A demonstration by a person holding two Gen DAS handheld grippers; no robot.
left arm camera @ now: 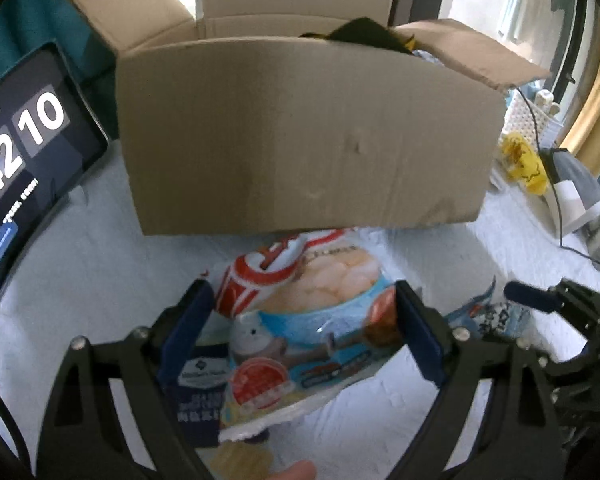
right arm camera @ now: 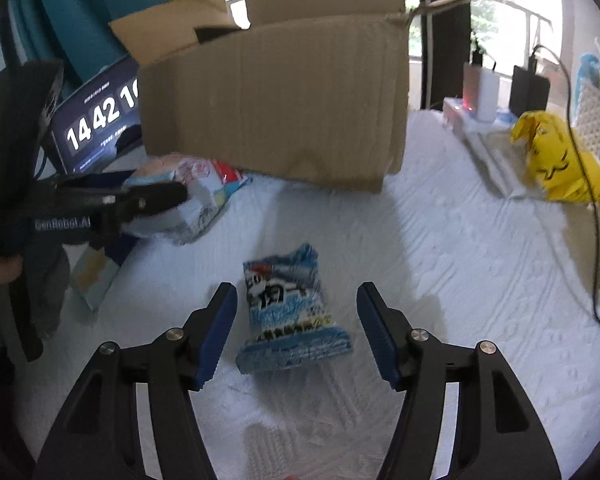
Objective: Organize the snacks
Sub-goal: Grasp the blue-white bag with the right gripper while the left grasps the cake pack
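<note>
A big snack bag (left arm camera: pixel 308 320) with a blue bowl and a red logo lies on the white cloth in front of the cardboard box (left arm camera: pixel 300 132). My left gripper (left arm camera: pixel 302 312) stands open astride it, one blue pad on each side, neither visibly pressing. The bag rests partly on a dark blue carton (left arm camera: pixel 196 392). A small blue and white packet (right arm camera: pixel 288 312) lies flat between the fingers of my right gripper (right arm camera: pixel 297 292), which is open with gaps on both sides. From the right wrist, the left gripper (right arm camera: pixel 160 194) shows over the big bag (right arm camera: pixel 204 184).
The open cardboard box (right arm camera: pixel 276 100) fills the back, flaps up, with a dark item (left arm camera: pixel 364 32) poking out. A tablet showing a clock (left arm camera: pixel 28 160) leans at the left. A yellow bag (right arm camera: pixel 556 160), a white basket (right arm camera: pixel 596 120) and a black cable (right arm camera: pixel 580 184) lie at the right.
</note>
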